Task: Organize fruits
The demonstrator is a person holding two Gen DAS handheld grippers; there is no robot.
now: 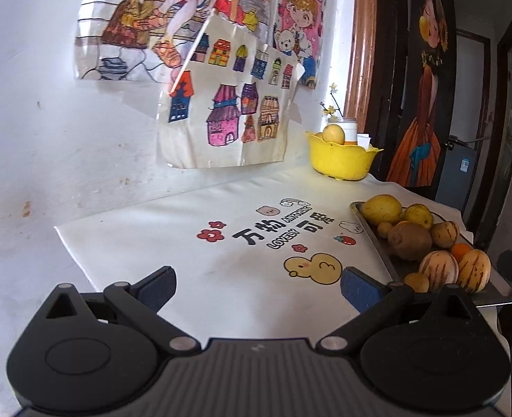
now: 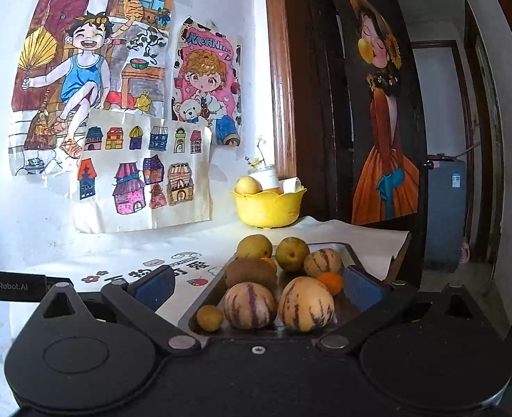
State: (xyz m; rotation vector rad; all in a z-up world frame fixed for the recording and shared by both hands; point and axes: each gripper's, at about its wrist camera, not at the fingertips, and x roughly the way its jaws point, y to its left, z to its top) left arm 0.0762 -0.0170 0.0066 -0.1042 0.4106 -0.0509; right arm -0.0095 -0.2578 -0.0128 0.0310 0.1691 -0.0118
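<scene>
A metal tray holds several fruits: two striped melons, a brown kiwi, yellow fruits and a small orange. It also shows at the right in the left wrist view. A yellow bowl at the back holds a yellow fruit; the bowl also shows in the left wrist view. My right gripper is open and empty, its fingers straddling the tray's near end. My left gripper is open and empty over the printed cloth, left of the tray.
A white cloth with cartoon prints covers the table. Drawings hang on the wall behind. A white jar with flowers stands behind the bowl. A dark door with a painted figure is at the right, past the table's edge.
</scene>
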